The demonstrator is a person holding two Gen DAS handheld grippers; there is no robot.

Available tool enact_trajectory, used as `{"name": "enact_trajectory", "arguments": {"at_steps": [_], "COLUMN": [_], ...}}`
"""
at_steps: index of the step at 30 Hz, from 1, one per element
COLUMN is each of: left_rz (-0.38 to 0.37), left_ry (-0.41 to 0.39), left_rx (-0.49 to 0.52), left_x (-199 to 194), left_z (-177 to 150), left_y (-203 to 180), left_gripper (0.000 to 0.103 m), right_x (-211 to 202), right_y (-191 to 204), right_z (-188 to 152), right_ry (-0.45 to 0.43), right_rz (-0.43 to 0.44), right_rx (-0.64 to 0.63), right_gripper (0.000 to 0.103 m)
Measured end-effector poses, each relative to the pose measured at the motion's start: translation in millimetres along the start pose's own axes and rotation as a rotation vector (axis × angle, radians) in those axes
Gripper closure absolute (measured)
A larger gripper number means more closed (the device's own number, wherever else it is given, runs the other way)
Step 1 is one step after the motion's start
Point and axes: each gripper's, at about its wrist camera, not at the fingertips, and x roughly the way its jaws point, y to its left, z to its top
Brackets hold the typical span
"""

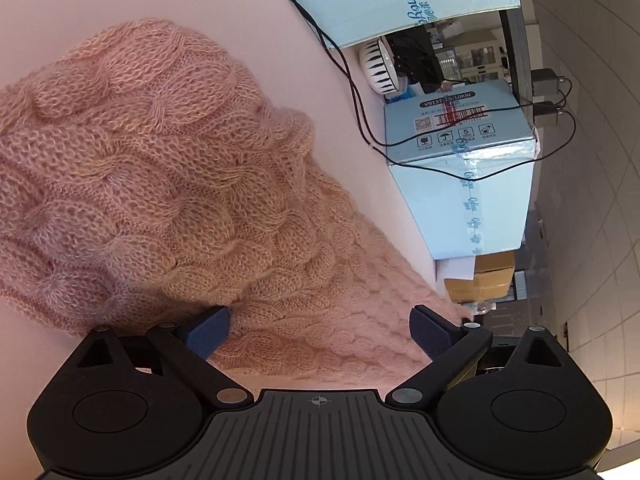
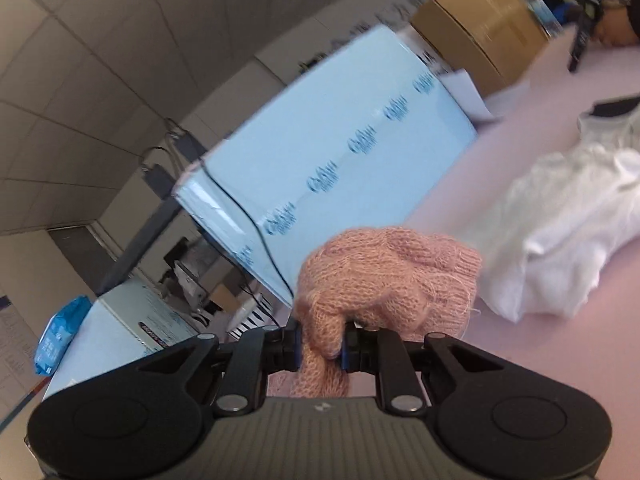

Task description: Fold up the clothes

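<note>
The right gripper (image 2: pixel 320 346) is clenched on a bunched fold of the pink knit sweater (image 2: pixel 384 276), lifted above the table (image 2: pixel 532 116). The left gripper (image 1: pixel 320 334) is spread wide over the sweater's hem, near the table's edge by the blue box (image 1: pixel 464 168).

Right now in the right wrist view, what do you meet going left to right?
Blue wipes packet → light blue box → pink knit sweater pinched in the right gripper → white garment.
</note>
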Motion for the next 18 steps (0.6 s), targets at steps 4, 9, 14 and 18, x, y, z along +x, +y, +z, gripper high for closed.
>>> {"name": "enact_trajectory", "arguments": {"at_steps": [4, 9, 14, 18], "left_rz": [0.003, -0.023, -0.023, -0.027], "left_ry": [-0.005, -0.003, -0.002, -0.003], "left_rx": [-0.002, -0.028, -0.038, -0.037], "left_x": [3, 2, 3, 2], "left_z": [-1, 0, 2, 1], "left_y": [-2, 2, 2, 2], "left_gripper": [0.005, 0.005, 0.005, 0.005], "right_x": [10, 33, 27, 9], "right_y": [73, 109, 103, 110], "right_z": [-51, -119, -110, -109], "right_ry": [0.17, 0.57, 0.606, 0.58], "right_rz": [0.204, 0.303, 0.401, 0.518], "right_rx": [-0.371, -0.555, -0.472, -0.507], "right_gripper": [0.082, 0.077, 0.023, 0.006]}}
